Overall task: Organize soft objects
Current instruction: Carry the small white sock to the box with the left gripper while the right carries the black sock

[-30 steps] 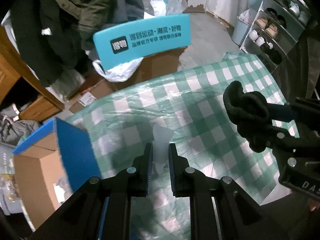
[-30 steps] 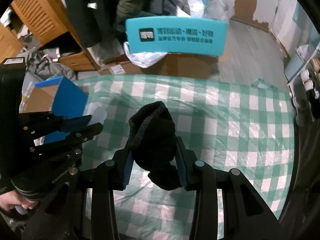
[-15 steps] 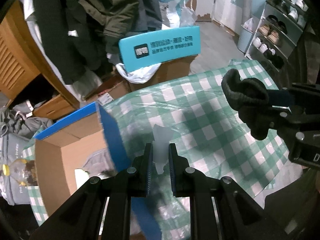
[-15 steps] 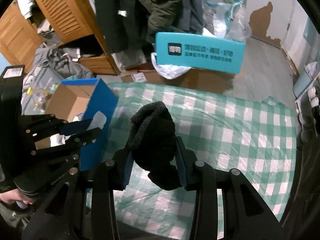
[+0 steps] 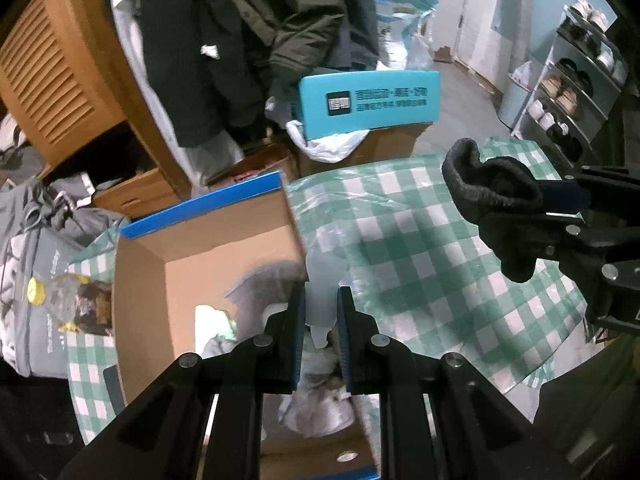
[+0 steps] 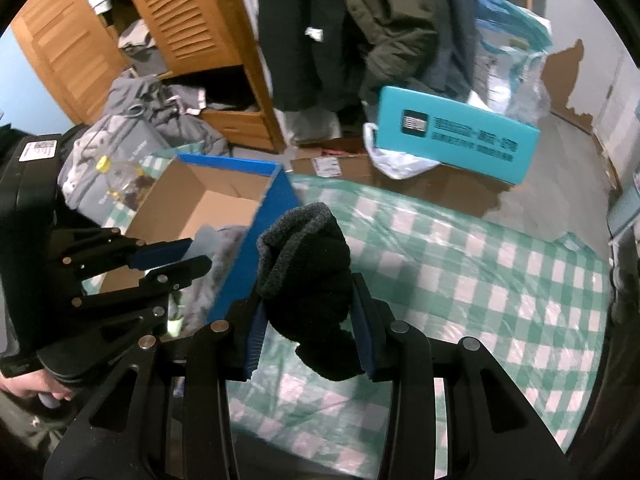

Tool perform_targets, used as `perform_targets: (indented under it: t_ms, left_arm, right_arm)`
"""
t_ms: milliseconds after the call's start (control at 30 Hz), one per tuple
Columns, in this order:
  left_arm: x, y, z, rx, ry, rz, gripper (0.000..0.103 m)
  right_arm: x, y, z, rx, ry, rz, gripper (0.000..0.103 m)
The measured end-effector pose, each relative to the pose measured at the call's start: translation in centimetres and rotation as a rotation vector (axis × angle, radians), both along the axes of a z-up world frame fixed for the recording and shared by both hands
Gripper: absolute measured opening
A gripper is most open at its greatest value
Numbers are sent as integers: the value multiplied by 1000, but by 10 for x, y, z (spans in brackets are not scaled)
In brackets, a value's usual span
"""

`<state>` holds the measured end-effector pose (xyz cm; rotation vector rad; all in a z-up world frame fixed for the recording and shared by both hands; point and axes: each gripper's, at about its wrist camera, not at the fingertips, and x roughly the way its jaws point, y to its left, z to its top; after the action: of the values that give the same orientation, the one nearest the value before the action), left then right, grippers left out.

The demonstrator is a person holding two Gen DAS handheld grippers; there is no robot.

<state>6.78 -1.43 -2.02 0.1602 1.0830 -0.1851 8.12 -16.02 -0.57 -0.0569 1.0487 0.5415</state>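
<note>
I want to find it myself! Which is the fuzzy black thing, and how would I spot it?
Start at the green and white checked tablecloth, then find the open cardboard box with blue sides at its left edge. Just right of the box, the right hand-held gripper pinches a bunched black knitted sock, the only dark woolly thing above the cloth.

Each fisheye looks steeply down along its own jaws from close behind them. Both views share the blue-edged cardboard box (image 5: 208,248) (image 6: 224,184), the checked tablecloth (image 5: 420,240) (image 6: 480,272) and the teal box (image 5: 368,104) (image 6: 456,140) beyond the jaws.

Black knit sock (image 6: 308,276), blue-sided brown box (image 5: 208,240), green-white checked tablecloth (image 6: 480,280)
</note>
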Motion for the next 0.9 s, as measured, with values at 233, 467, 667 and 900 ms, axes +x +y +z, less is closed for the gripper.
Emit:
perform_targets:
  t_ms: [233,467,667,900]
  left_arm:
    - [-6,41,-8,-16,12,71,15]
    - [-11,77,-20,-29,29,134,15]
    - [-12,102,-31,-44,50,178,15]
    - [-14,119,-37,-52,58,212,15]
  right_arm:
    - [-2,41,-3,-3,10,64,37]
    - [1,79,-10,0,37,112,37]
    - [1,111,-18,-8,56,151,37]
    - [2,134,-23,-12,73,177,37]
